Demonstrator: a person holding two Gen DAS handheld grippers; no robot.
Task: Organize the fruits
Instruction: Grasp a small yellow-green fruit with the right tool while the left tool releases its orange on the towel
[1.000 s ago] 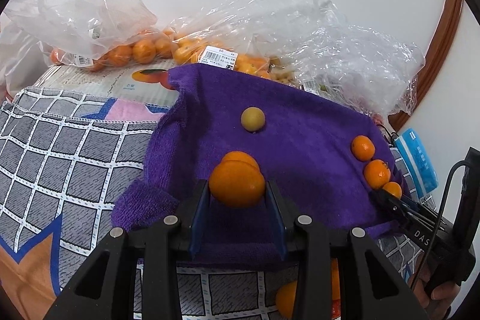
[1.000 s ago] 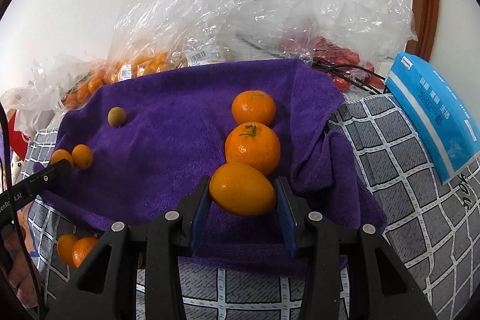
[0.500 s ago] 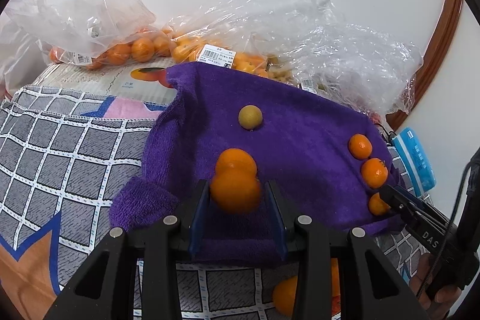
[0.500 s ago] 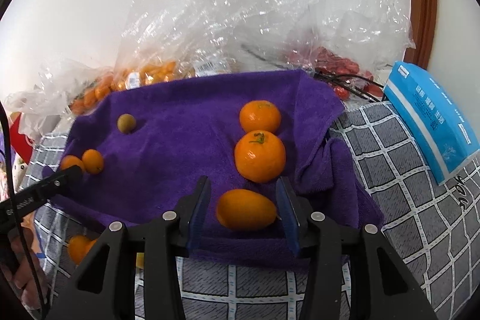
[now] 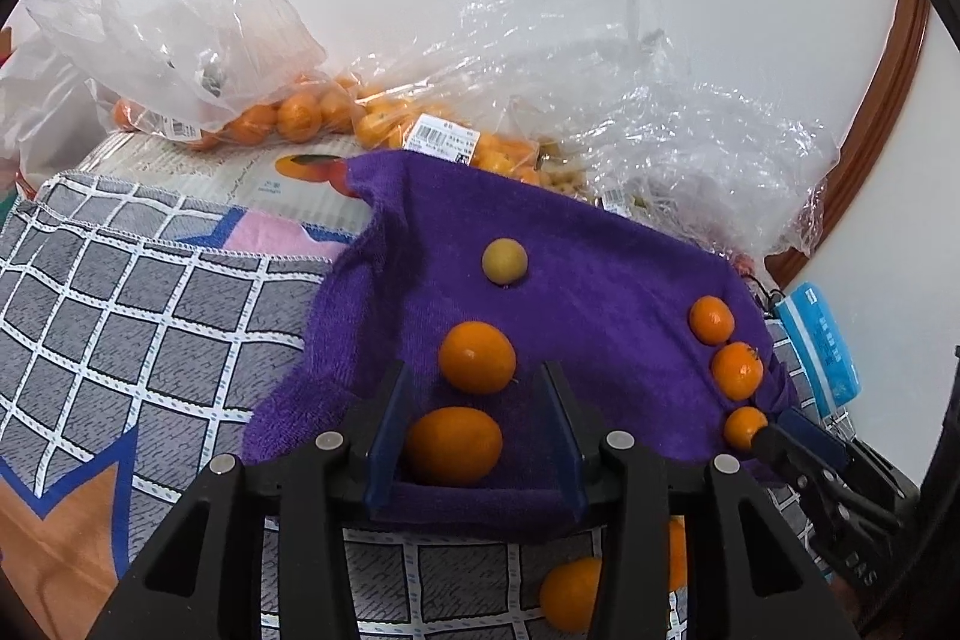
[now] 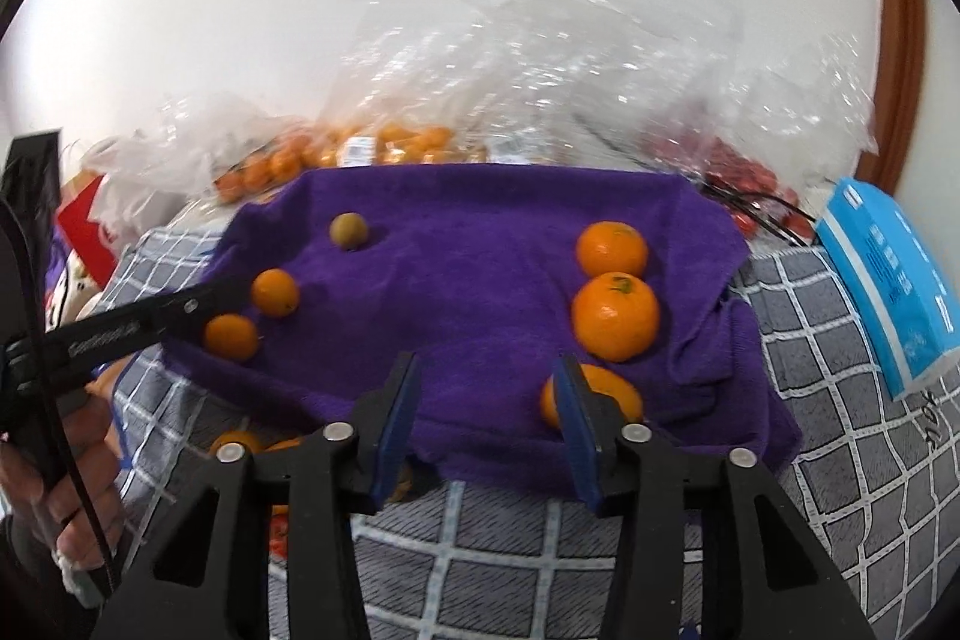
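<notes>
- The left gripper point(image 5: 474, 436) has just been opening; its jaws stand apart around a mandarin point(image 5: 453, 445) that lies on the purple towel point(image 5: 600, 280) at its near edge; one blue pad sits just beside the fruit, the other is clear of it, so nothing is gripped.
- The right gripper point(image 6: 489, 421) is open and empty, its jaws having just narrowed a little; the oval mandarin point(image 6: 606, 394) lies outside them, just behind the right finger at the towel's near right corner.
- Two columns are forming; on the right side, two round mandarins point(image 6: 615, 316) lie in a line beyond the oval one; on the left side, a second mandarin point(image 5: 477, 357) lies just beyond the freed one, with a small yellow-green fruit point(image 5: 505, 261) further towards the far edge.
- Risk, as I judge it: the towel slopes off at its near edge; either front fruit could roll onto the checked cloth point(image 5: 150, 316) if a finger brushes it on withdrawal.
- Loose oranges point(image 5: 570, 595) already lie on that cloth below the towel; a careless swing could scatter them; the right-wrist view is blurred.
</notes>
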